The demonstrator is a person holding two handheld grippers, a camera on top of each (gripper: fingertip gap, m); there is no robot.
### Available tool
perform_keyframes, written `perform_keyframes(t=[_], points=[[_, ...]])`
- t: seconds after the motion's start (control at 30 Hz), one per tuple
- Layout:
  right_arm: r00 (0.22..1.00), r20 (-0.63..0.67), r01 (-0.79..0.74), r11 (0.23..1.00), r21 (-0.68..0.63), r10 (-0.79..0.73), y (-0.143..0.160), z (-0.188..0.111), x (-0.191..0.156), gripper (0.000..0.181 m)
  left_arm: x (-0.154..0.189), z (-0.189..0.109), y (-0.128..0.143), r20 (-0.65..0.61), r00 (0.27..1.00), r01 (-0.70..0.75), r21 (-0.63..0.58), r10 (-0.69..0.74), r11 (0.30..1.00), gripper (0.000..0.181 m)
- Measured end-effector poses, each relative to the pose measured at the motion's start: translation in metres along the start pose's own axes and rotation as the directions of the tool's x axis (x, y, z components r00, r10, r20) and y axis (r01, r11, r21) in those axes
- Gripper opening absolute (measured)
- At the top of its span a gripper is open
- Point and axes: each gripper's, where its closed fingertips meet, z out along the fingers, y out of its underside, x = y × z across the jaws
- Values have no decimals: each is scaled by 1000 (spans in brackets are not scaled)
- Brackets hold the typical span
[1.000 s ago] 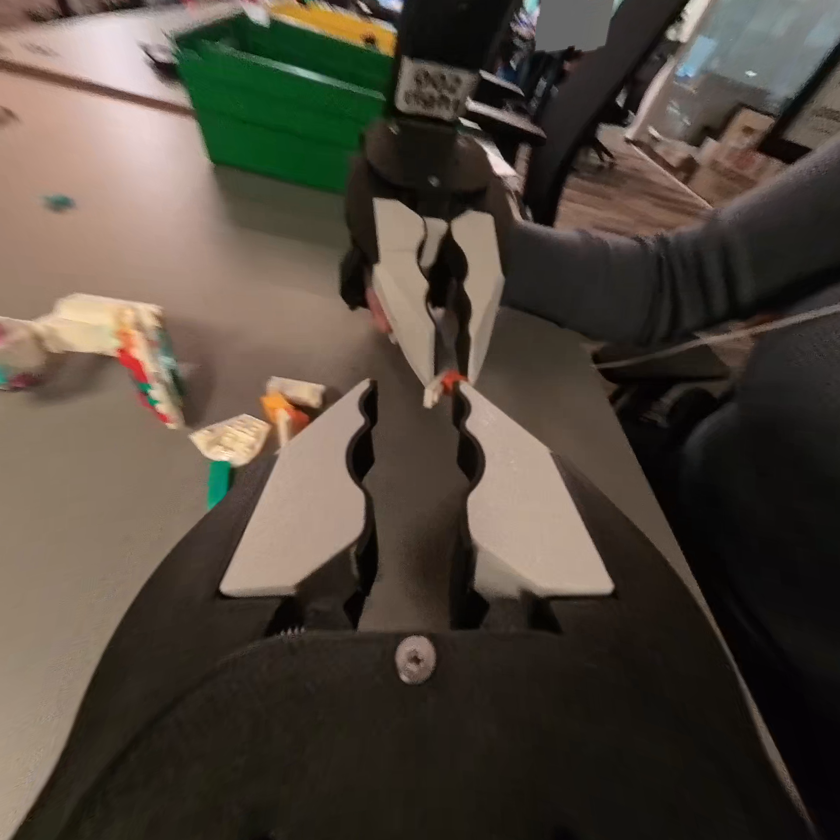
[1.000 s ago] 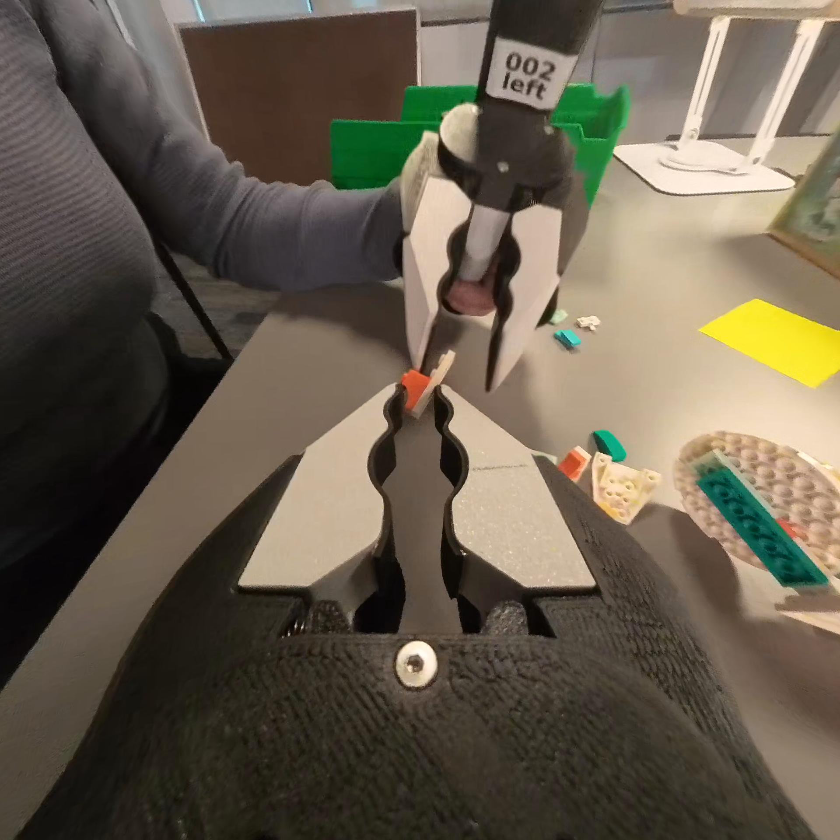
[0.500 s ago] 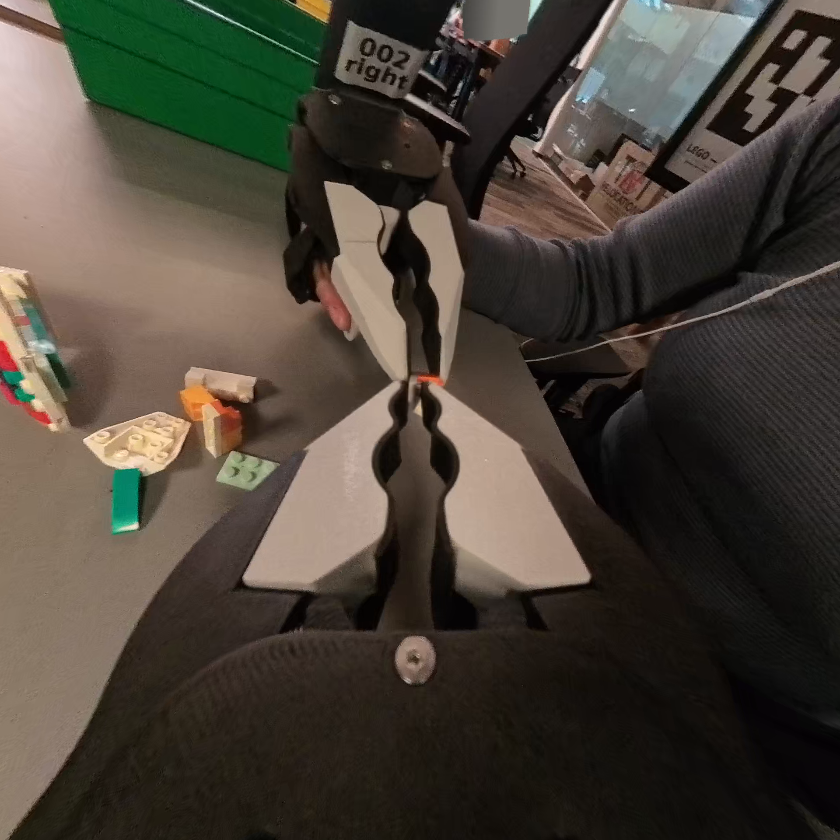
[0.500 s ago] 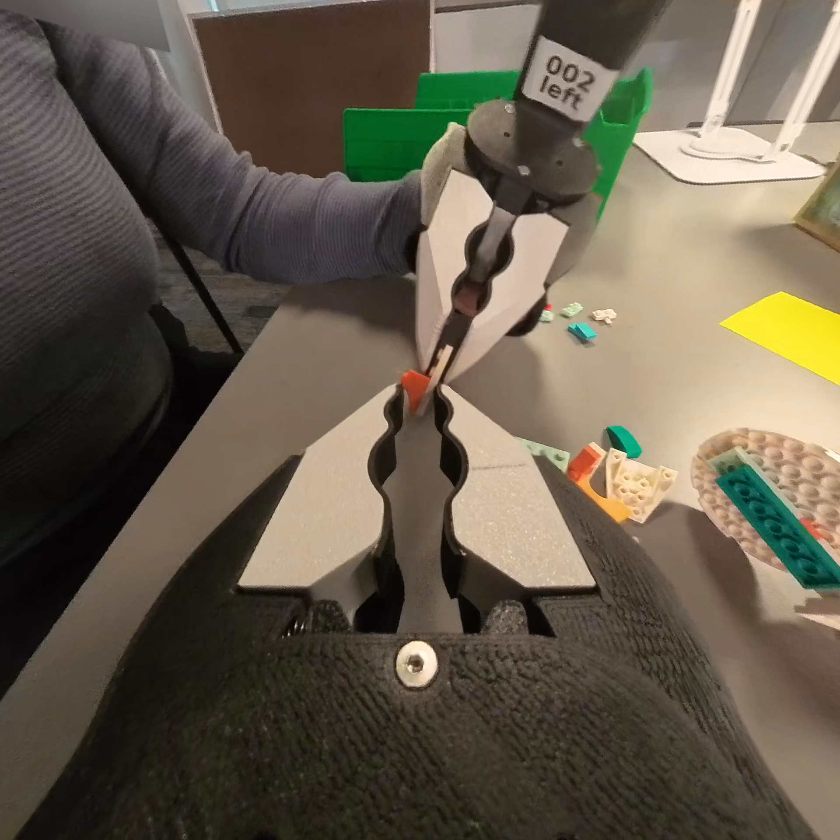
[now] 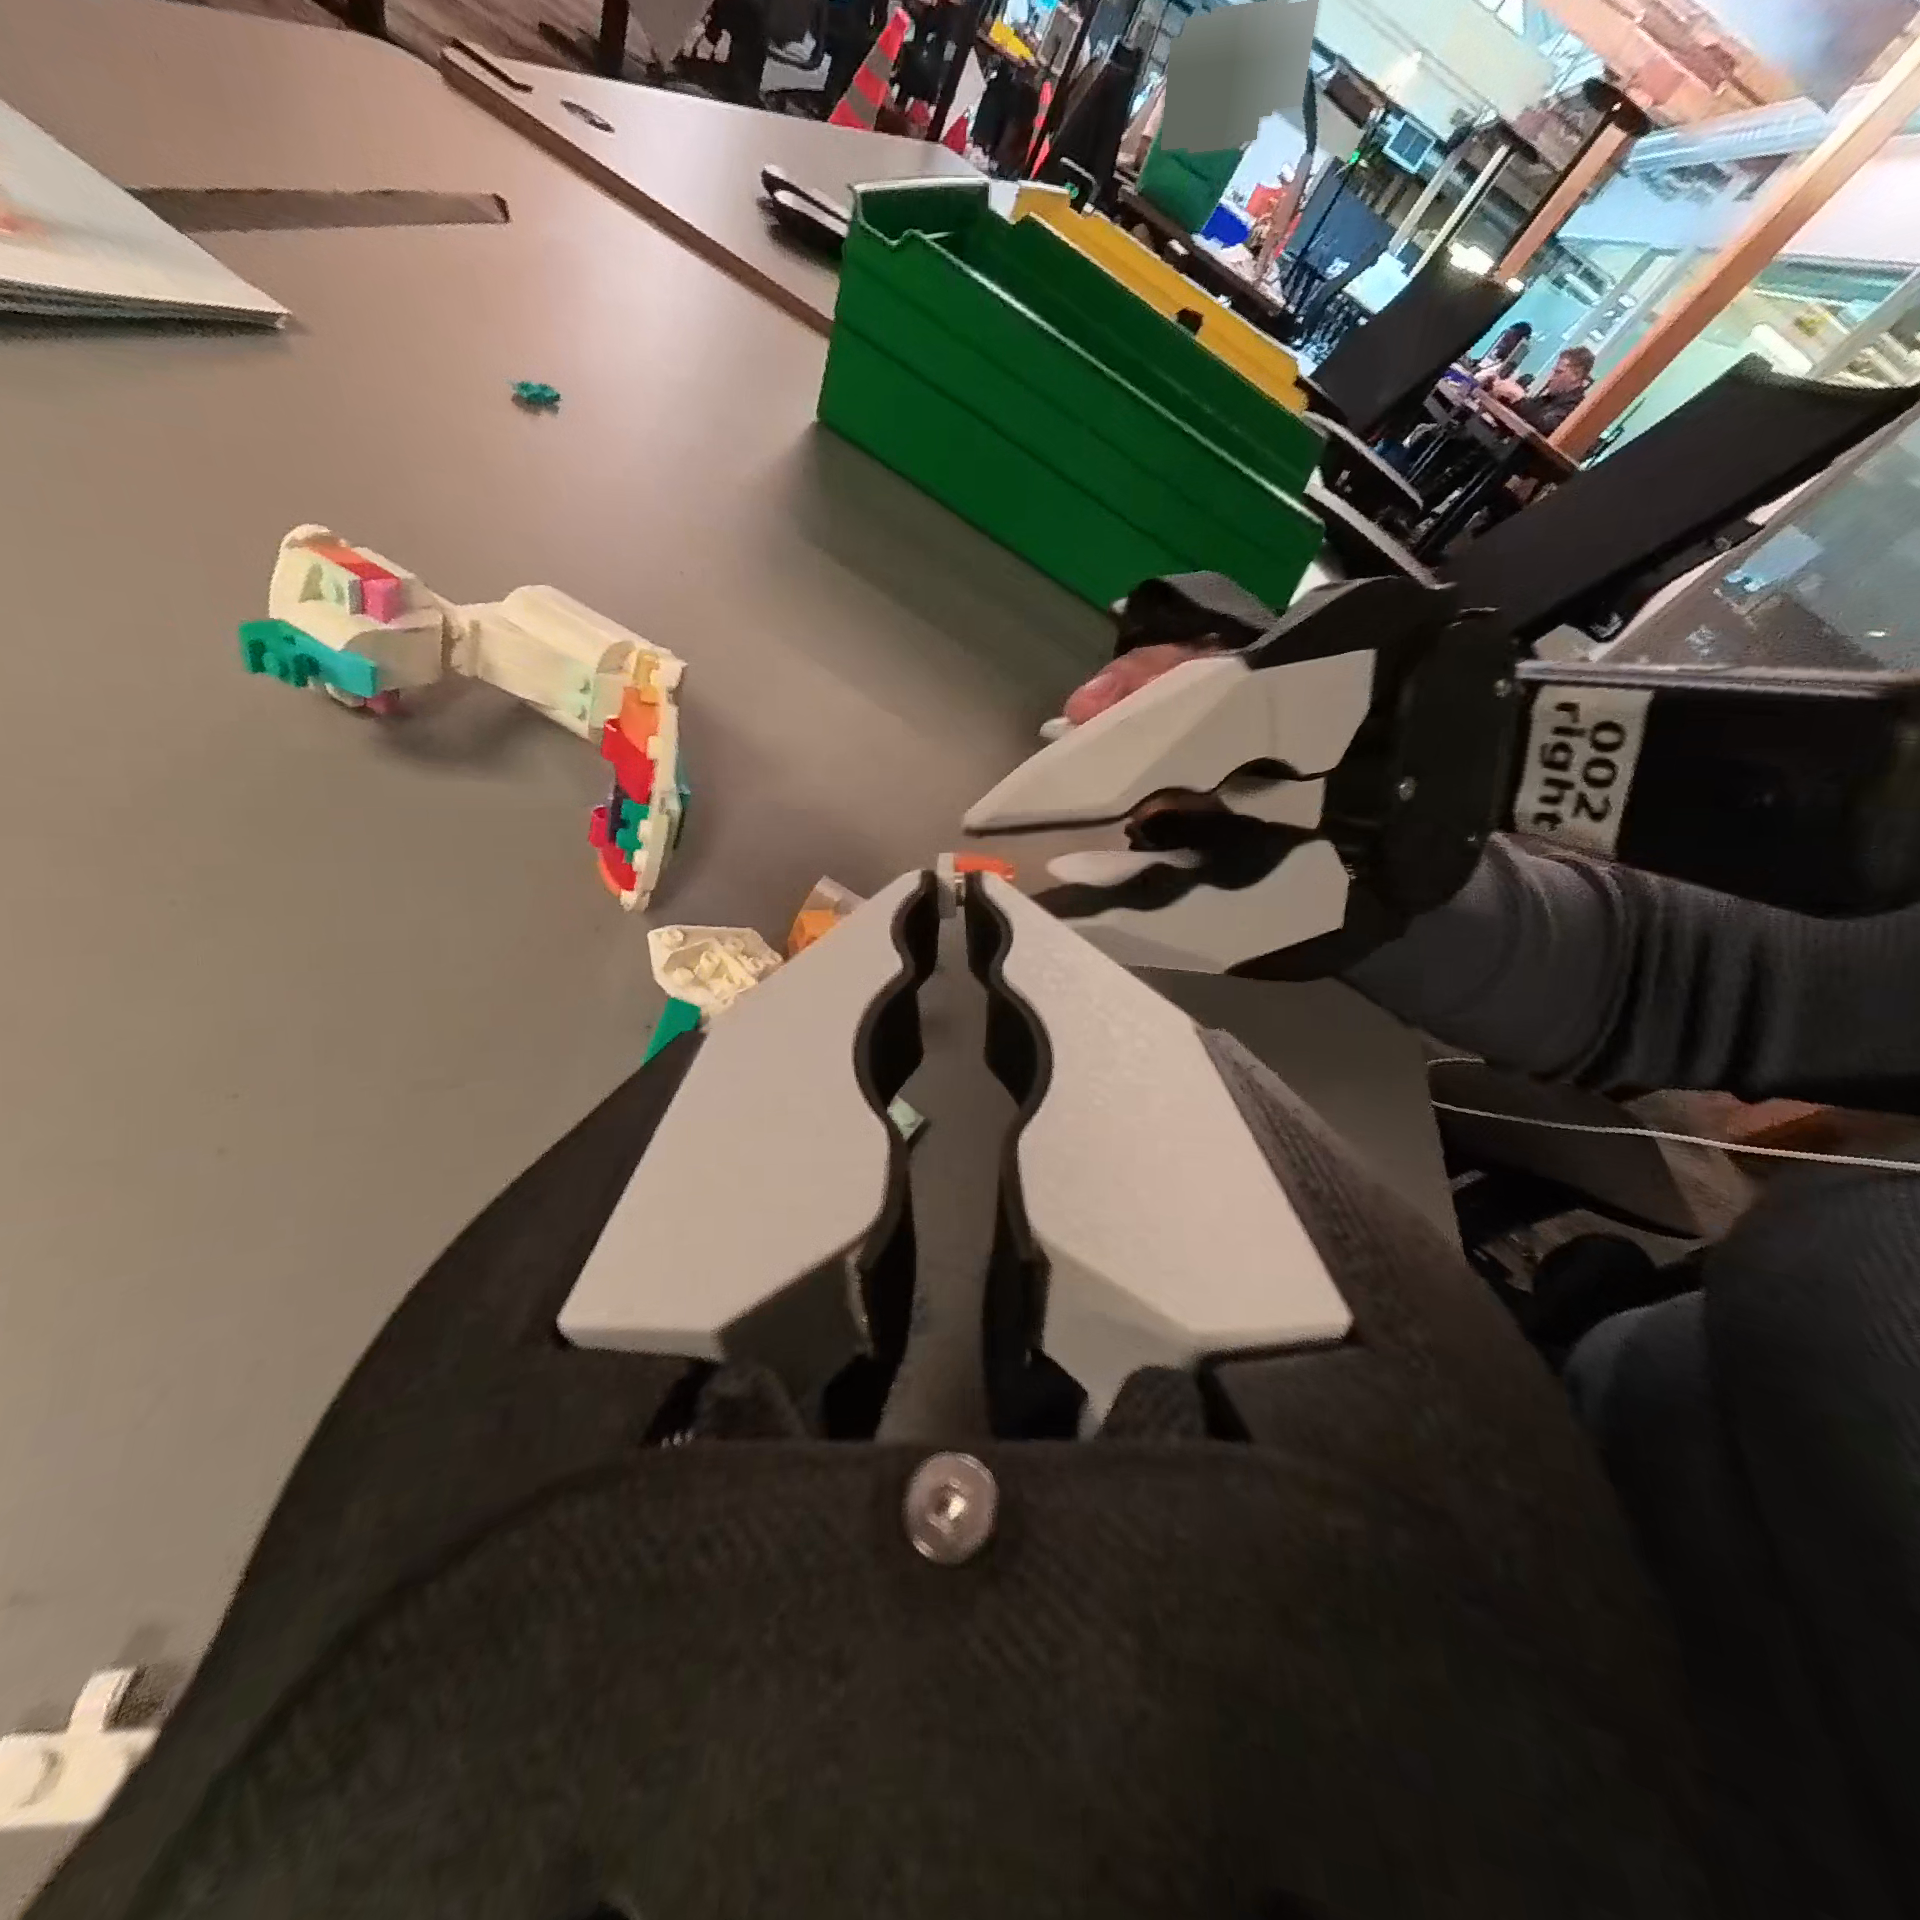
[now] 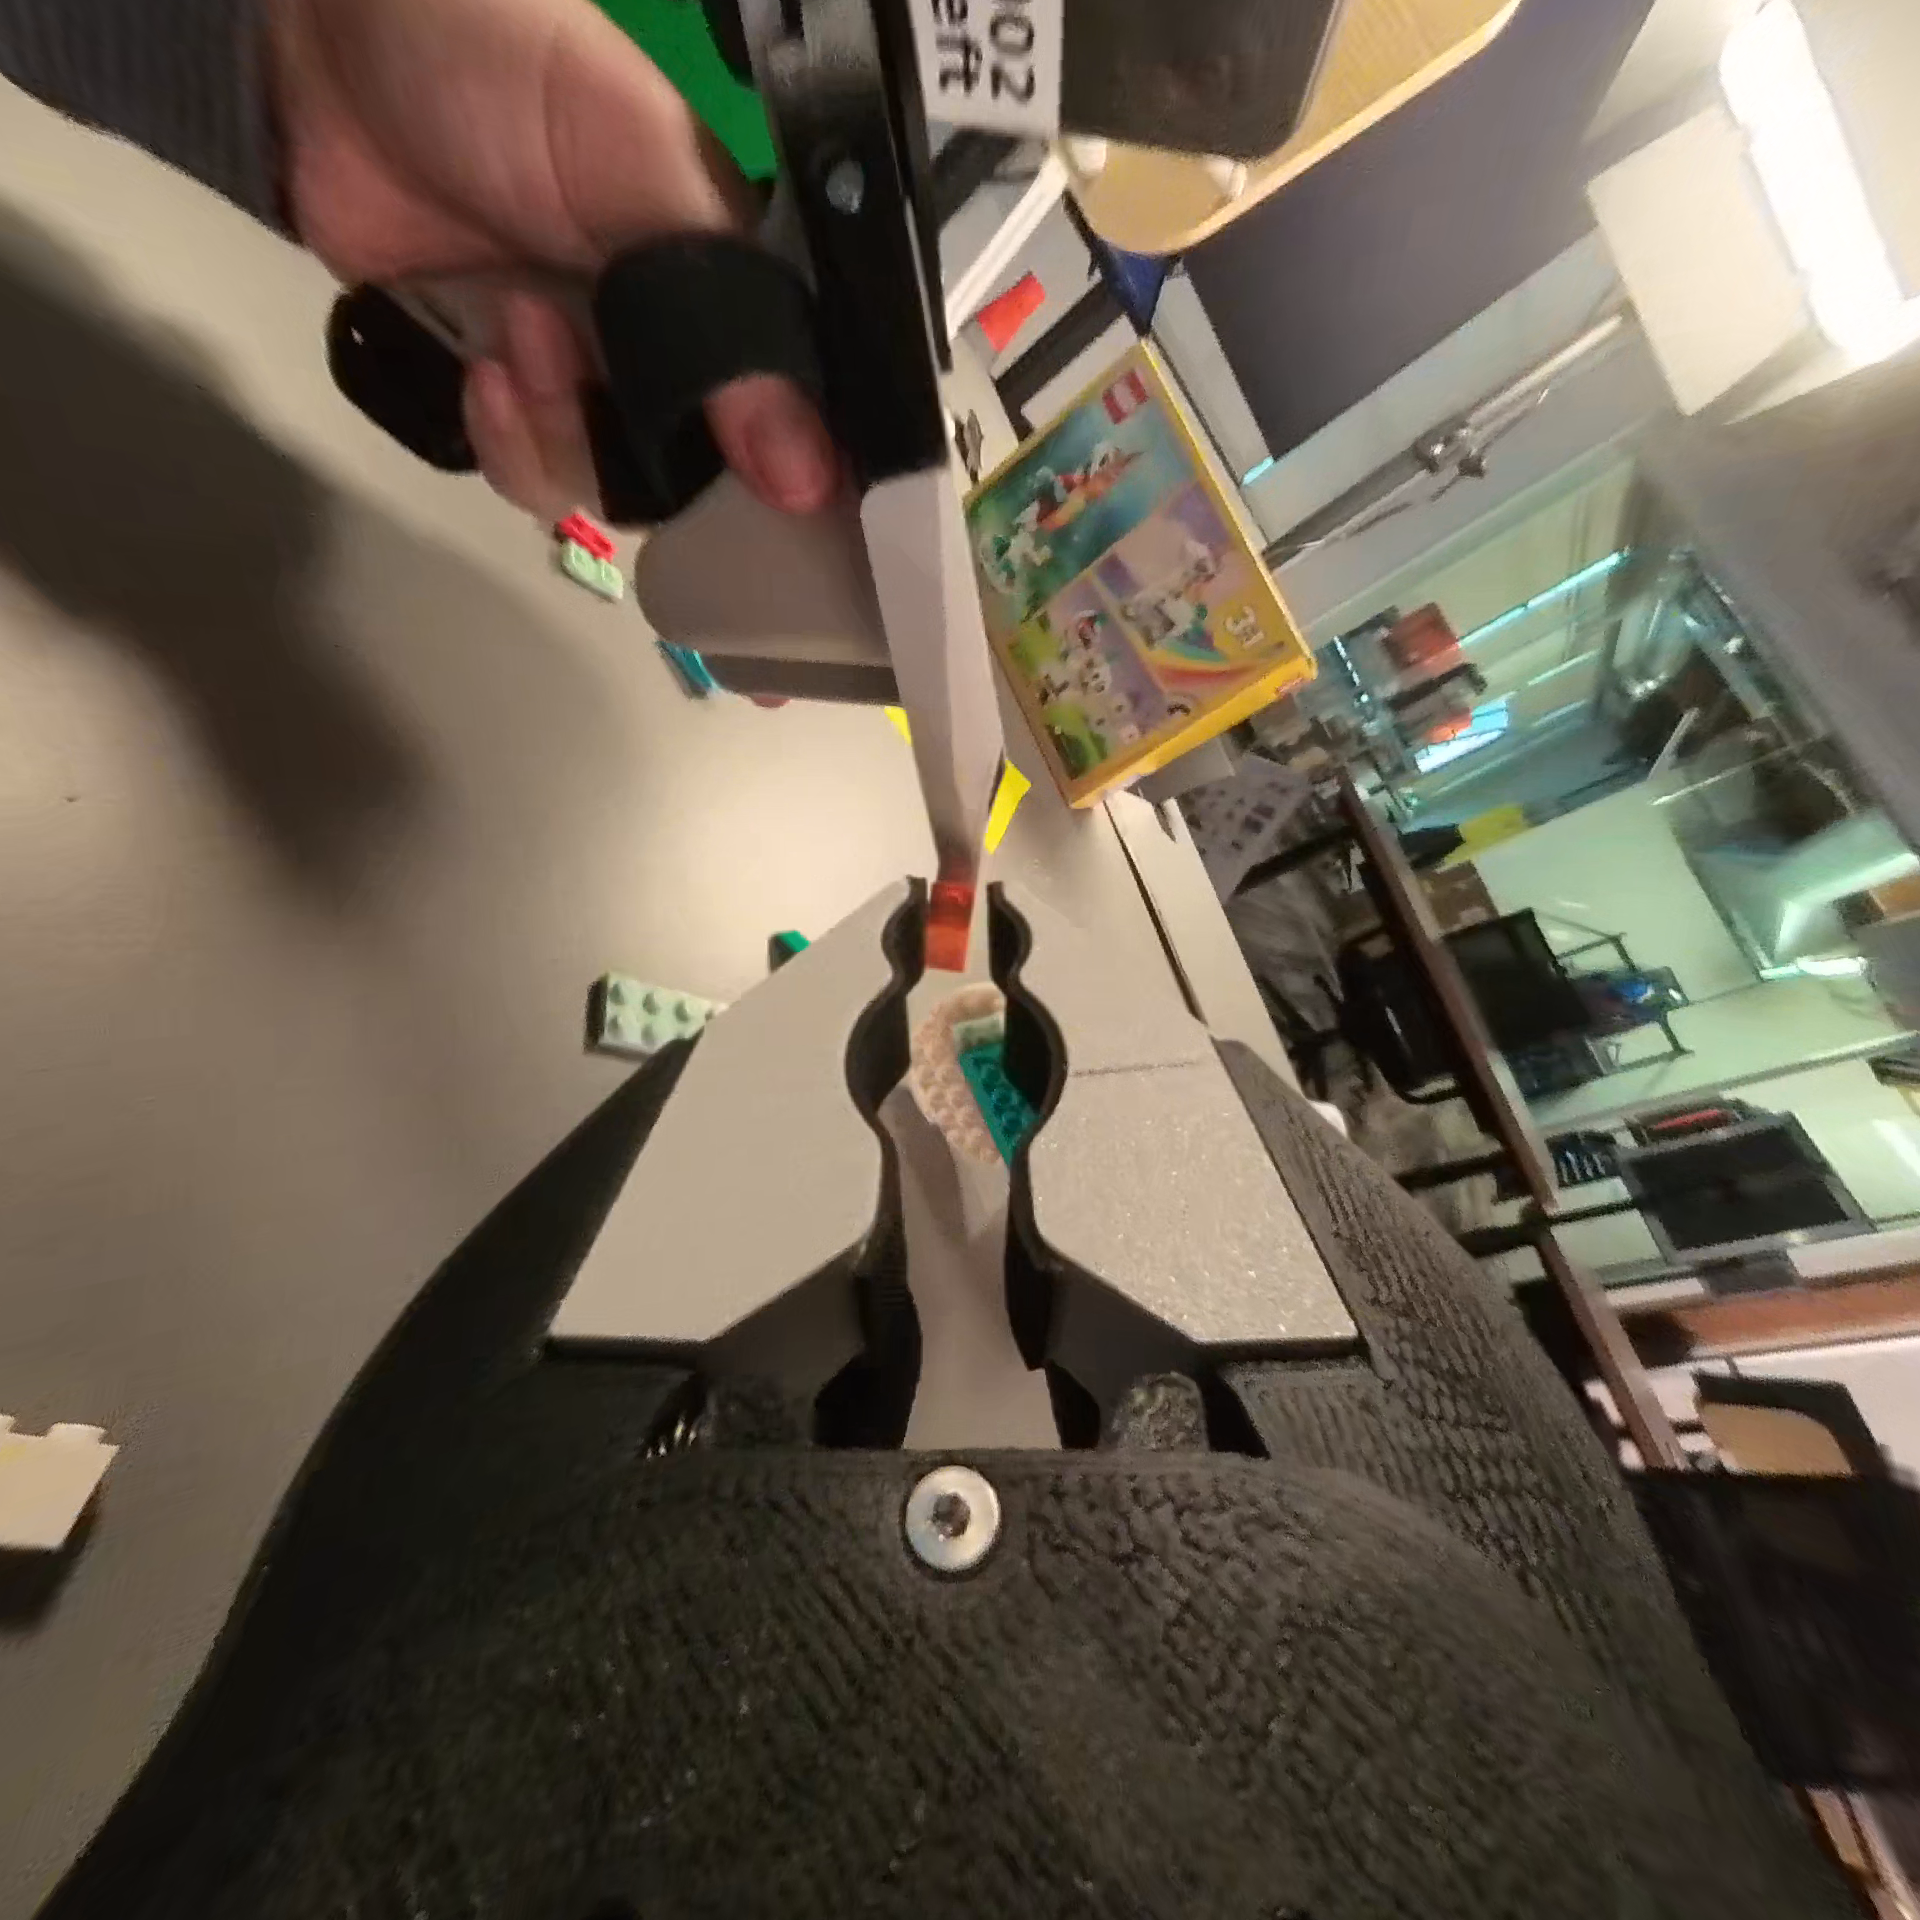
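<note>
My left gripper (image 5: 951,883) is shut on a small white piece (image 5: 948,885) at its fingertips. A small orange brick (image 5: 982,864) sits against that piece. My right gripper (image 6: 954,888) has its jaws closed on the orange brick (image 6: 951,927). The two grippers meet tip to tip above the grey table (image 5: 312,1039). In the left wrist view the right gripper (image 5: 1013,844) comes in from the right, lying sideways. In the right wrist view the left gripper (image 6: 956,831) comes down from above, seen edge-on, with a hand (image 6: 499,156) on it.
A green bin (image 5: 1039,416) stands at the back. A white brick model with coloured parts (image 5: 540,665) and loose bricks (image 5: 717,961) lie left of the grippers. A toy box (image 6: 1122,592), a pale green plate (image 6: 644,1013) and a round studded plate (image 6: 961,1081) show too. My left and right fingertips are right by each other. About 7 cm separates my right fingertips from the pale green plate (image 6: 644,1013).
My left gripper was open a second ago and has shut on the white piece. Both grippers have since swung round together, so the right one now lies sideways.
</note>
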Motion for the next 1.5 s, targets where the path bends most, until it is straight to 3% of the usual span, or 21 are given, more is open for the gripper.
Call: perform_keyframes(t=[0.47,0.5,0.53,0.57,0.6,0.63,0.7,0.77,0.9,0.97,1.07,1.23,1.37,1.5], points=[[1000,-11,7,1000,4,-7,-3,-2,2,5,2,-3,-4,-63,996,60,32,-58,998,3],[1000,-22,-4,999,52,5,-9,-7,6,5,-10,-4,-3,21,998,52,28,-52,998,3],[998,-31,-52,994,98,55,-14,-15,14,5,-43,-15,2,220,975,-8,-6,9,1000,3],[992,-29,-118,985,124,122,-14,-21,21,5,-50,-26,-2,228,973,22,32,-29,999,3],[985,-9,-170,977,132,173,-10,-23,25,5,-33,-34,-21,59,990,119,157,-129,980,3],[977,40,-213,969,126,209,-4,-22,23,5,-26,-38,-30,-16,987,159,209,-159,965,3],[932,201,-325,941,93,302,6,-18,8,5,-20,-27,-19,12,995,94,134,-96,987,3],[833,410,-412,911,14,371,13,-21,-20,5,-13,-16,-9,-8,996,84,67,-84,994,3],[674,602,-378,900,-217,429,35,-30,-65,5,-8,-9,6,-78,987,141,-16,-142,990,3],[663,610,-333,901,-279,434,44,-30,-74,12,-5,-7,9,-111,980,163,-31,-166,986,3],[656,605,-351,892,-284,450,42,-27,-76,37,-2,-4,15,-122,978,163,-66,-170,984,3],[626,599,-434,862,-263,499,38,-30,-65,37,-5,-9,41,-57,978,182,-241,-201,953,3],[692,449,-503,823,-264,566,52,-17,-39,35,-30,-17,62,124,984,160,-342,-124,926,4],[730,382,-508,824,-252,567,55,-5,-33,43,-35,-17,75,159,976,201,-399,-148,895,14]])
